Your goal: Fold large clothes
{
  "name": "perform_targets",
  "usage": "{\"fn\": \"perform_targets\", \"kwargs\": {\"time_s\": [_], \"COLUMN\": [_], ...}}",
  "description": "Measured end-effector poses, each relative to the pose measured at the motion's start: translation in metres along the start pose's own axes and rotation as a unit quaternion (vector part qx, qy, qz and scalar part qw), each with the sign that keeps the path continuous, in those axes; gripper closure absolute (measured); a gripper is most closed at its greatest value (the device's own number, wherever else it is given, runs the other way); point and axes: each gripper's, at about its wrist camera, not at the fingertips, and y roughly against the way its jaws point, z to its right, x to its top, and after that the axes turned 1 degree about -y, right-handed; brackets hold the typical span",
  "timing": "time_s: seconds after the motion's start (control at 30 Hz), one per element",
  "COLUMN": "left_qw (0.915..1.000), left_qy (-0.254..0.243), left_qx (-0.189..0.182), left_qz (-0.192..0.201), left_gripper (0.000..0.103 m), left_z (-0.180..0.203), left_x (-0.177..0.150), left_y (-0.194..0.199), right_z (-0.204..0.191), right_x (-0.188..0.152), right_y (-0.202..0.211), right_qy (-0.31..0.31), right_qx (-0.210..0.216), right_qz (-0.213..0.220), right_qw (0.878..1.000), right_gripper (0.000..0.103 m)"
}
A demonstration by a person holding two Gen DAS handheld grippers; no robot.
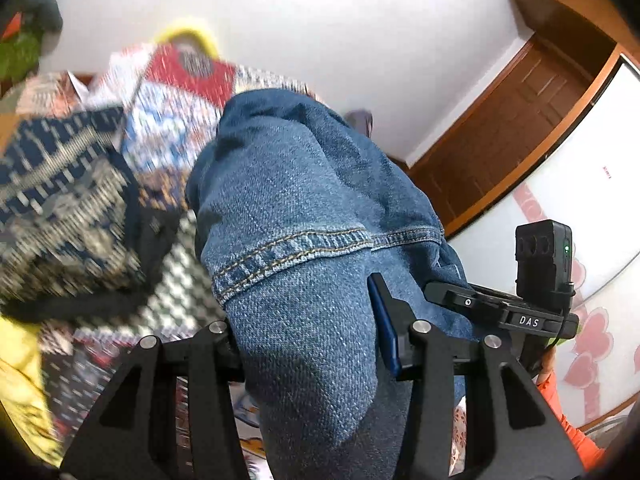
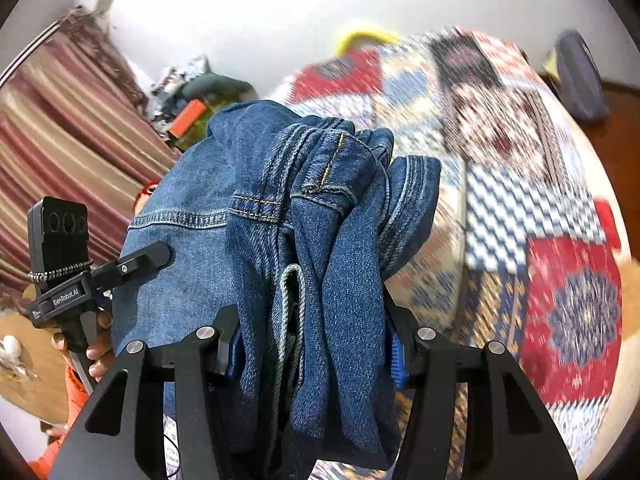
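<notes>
Spreading beneath both claws, the patchwork bedspread (image 2: 520, 208) is the landing ground; the denim garment (image 1: 296, 208) bunches between each claw's fingers, left gripper (image 1: 308, 344) and right gripper (image 2: 312, 344) both clamped on thick folds. Judging by that, lift evenly, keep seams aligned, then lay it flat.

Bunched denim jacket (image 2: 256, 240) fills the near middle; patchwork bed (image 2: 520, 200) lies clear to the right, striped curtain (image 2: 60, 128) far left.

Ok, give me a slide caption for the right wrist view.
Right gripper clamped on bunched blue denim garment, raised over a patchwork bedspread.
</notes>
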Motion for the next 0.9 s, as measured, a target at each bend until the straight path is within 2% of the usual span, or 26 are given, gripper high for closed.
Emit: {"fn": "perform_targets", "kwargs": {"time_s": [0.23, 0.47, 0.67, 0.9], "left_qw": [0.9978, 0.9936, 0.9908, 0.988], "left_qy": [-0.019, -0.006, 0.041, 0.081], "left_qx": [0.032, 0.071, 0.091, 0.117], "left_qz": [0.055, 0.088, 0.091, 0.059], "left_gripper": [0.056, 0.056, 0.056, 0.056], "left_z": [-0.032, -0.098, -0.176, -0.258], "left_x": [0.043, 0.083, 0.1, 0.091], "left_y": [0.067, 0.11, 0.112, 0.083], "right_z": [-0.063, -0.112, -0.135, -0.13], "right_x": [0.04, 0.081, 0.109, 0.106], "right_y": [-0.022, -0.085, -0.153, -0.239], "right_qy": [0.044, 0.069, 0.078, 0.052], "right_qx": [0.028, 0.061, 0.074, 0.076], "right_qz": [0.032, 0.032, 0.008, -0.041], "right_qw": [0.998, 0.995, 0.994, 0.995], "right_gripper": [0.053, 0.053, 0.053, 0.053]}}
